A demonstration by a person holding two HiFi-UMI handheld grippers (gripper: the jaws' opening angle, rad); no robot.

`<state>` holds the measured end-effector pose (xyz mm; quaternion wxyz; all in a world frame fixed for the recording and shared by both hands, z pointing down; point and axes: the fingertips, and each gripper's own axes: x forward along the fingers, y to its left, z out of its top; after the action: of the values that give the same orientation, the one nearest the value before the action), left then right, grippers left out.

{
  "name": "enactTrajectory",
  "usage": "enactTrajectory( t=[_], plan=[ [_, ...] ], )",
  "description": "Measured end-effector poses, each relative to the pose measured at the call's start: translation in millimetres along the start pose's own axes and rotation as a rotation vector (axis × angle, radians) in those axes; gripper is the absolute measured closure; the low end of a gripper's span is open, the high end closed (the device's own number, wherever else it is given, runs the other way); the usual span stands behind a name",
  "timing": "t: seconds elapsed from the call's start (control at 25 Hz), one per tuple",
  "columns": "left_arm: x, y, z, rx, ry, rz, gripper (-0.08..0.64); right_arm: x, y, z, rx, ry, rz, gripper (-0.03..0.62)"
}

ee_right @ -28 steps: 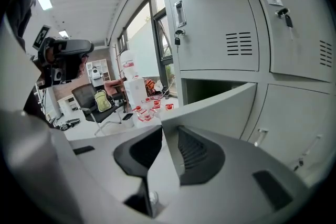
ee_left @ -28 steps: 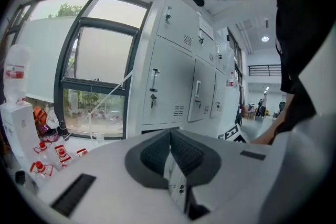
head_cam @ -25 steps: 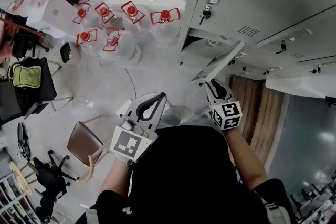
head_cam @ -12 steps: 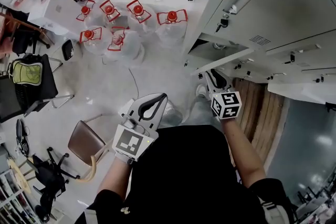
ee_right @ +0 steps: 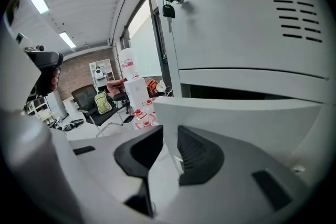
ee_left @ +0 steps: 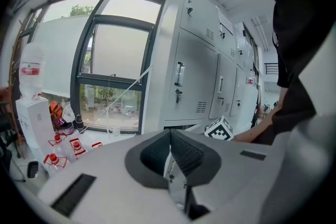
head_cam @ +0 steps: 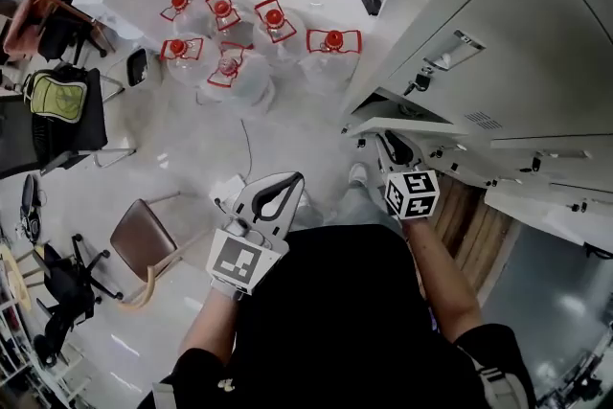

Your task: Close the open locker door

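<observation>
We see grey lockers point(head_cam: 517, 34) filling the right of the head view, above a pale floor point(head_cam: 192, 148). One door point(head_cam: 412, 125) on a lower locker stands ajar. It shows edge-on from above, and a thin dark strip of the opening shows behind it in the right gripper view.

On the floor to the left we count six clear bottles point(head_cam: 227, 67) with red caps, clustered close together. Three chairs point(head_cam: 139, 249) stand near them: one brown and two black.

We hold two grippers. The right gripper point(head_cam: 388, 147) is at the door's free edge. In its own view the door's corner point(ee_right: 236, 118) runs down between the two dark pads point(ee_right: 197, 152), which are clamped on the panel. The left gripper point(head_cam: 290, 179) hangs over the floor, well apart from the door. Its tips are pressed together with nothing between them.
</observation>
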<state>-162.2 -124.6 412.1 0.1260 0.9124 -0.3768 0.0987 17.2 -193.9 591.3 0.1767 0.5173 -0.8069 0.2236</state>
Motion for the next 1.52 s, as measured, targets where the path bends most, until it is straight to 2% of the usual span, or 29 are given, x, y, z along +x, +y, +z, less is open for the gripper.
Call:
enactTrajectory(
  t=[0.2,0.36,0.56,0.76,1.2,1.52],
  plan=[
    [18.9,5.1,4.0,-0.016,0.000,0.070,0.538,22.2,-8.5,7.5,-0.022,0.019,0.068,0.489],
    [29.4,7.1,8.1,-0.027,-0.006,0.115,0.538,36.2,-16.1,12.9,-0.039,0.021,0.089,0.489],
    [31.7,10.8,12.1,-0.013,-0.013,0.159,0.537,48.4,-24.8,17.5,-0.045,0.027,0.086,0.489],
    [27.4,15.3,5.4,-0.037,0.002,0.197,0.538,56.7,-38.6,16.3,-0.040,0.043,0.052,0.489],
    [27.9,19.6,8.1,-0.047,-0.015,0.214,0.538,63.4,-45.6,8.7,-0.055,0.076,0.028,0.500],
    [16.4,19.3,1.9,-0.054,-0.008,0.188,0.538,56.2,-36.4,21.9,-0.013,0.059,0.039,0.499]
  ],
)
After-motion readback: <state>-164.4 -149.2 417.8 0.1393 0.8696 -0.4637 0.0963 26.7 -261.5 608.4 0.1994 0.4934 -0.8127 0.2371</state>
